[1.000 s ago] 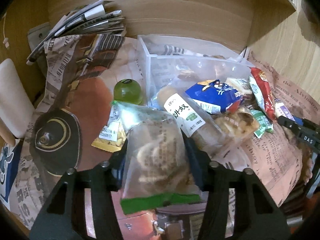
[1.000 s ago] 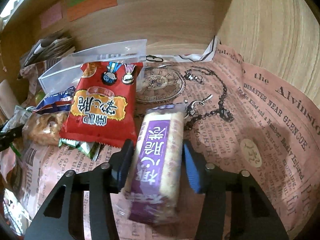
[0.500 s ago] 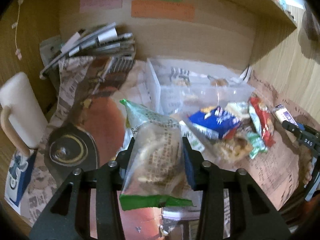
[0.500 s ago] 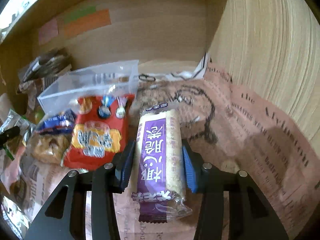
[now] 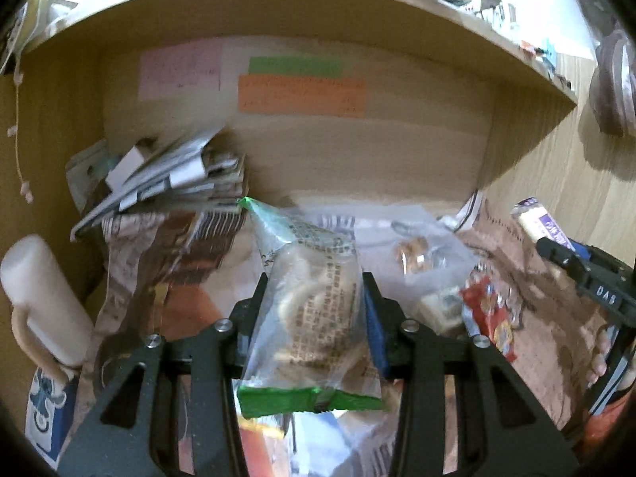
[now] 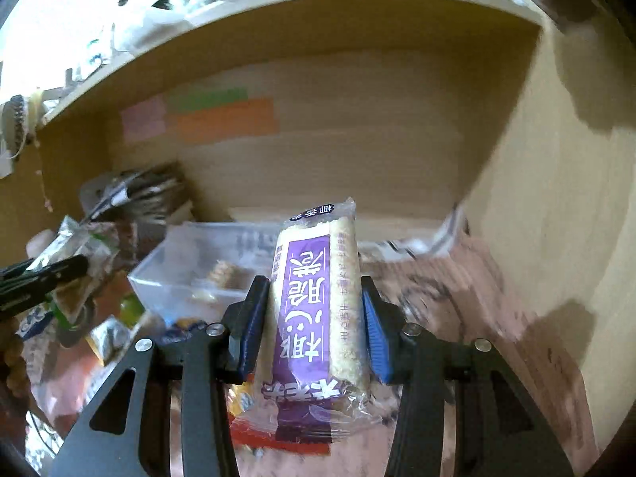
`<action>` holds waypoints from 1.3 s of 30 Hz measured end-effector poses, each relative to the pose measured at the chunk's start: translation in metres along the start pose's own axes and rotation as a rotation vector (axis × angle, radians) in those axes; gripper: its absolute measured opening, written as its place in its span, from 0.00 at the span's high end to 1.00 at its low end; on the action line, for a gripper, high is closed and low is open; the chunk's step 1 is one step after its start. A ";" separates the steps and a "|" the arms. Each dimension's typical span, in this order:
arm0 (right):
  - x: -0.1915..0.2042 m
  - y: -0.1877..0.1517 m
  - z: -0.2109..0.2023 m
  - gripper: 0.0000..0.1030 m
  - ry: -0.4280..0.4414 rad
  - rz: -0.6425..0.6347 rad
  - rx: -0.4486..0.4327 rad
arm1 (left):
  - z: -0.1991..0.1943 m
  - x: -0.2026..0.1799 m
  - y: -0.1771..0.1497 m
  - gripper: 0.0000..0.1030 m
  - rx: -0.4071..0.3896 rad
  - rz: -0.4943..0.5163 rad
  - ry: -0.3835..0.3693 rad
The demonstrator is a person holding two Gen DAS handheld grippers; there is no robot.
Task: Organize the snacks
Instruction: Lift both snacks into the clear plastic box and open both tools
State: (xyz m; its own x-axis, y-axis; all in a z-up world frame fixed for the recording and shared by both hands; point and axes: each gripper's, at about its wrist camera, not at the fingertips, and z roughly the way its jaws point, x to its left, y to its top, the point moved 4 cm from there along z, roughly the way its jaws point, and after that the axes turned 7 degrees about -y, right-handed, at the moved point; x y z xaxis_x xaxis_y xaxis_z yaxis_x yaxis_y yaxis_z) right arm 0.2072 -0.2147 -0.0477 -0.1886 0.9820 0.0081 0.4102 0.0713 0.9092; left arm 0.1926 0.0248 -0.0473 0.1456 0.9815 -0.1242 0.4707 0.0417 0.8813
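My left gripper (image 5: 314, 282) is shut on a clear snack bag with green ends (image 5: 314, 310), held up in the air above the desk. My right gripper (image 6: 314, 286) is shut on a purple-labelled rice-cracker bar (image 6: 314, 306), also lifted. The clear plastic bin (image 6: 187, 274) stands on the desk behind and left of the bar; it shows in the left wrist view (image 5: 421, 254) with a few snacks inside. A red snack packet (image 5: 491, 310) lies in front of the bin. The right gripper with its bar (image 5: 540, 226) shows at the right of the left wrist view.
Loose snack packets (image 6: 107, 338) lie on the newspaper-covered desk. A stack of folded newspapers (image 5: 167, 183) sits at the back left. A white mug (image 5: 43, 298) stands at the left. Wooden walls (image 6: 556, 198) and a shelf (image 5: 318, 4) close in the alcove.
Both grippers have risen from the desk with their snacks and tilted up toward the back wall. The snack pile has dropped low in both views.
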 end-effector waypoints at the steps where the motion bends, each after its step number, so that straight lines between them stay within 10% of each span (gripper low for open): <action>1: 0.004 0.004 0.002 0.60 0.005 -0.010 -0.009 | 0.002 0.000 0.005 0.59 -0.006 -0.001 -0.006; 39: 0.067 0.027 0.146 0.60 0.169 -0.179 0.263 | 0.162 0.013 0.040 0.59 0.212 0.013 -0.007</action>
State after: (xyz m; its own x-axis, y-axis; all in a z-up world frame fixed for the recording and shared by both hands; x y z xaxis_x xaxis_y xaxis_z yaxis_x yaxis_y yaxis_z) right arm 0.3361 -0.1216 -0.0839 -0.4145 0.9085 -0.0530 0.5689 0.3041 0.7641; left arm 0.3542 0.0091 -0.0876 0.1589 0.9803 -0.1170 0.6412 -0.0123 0.7673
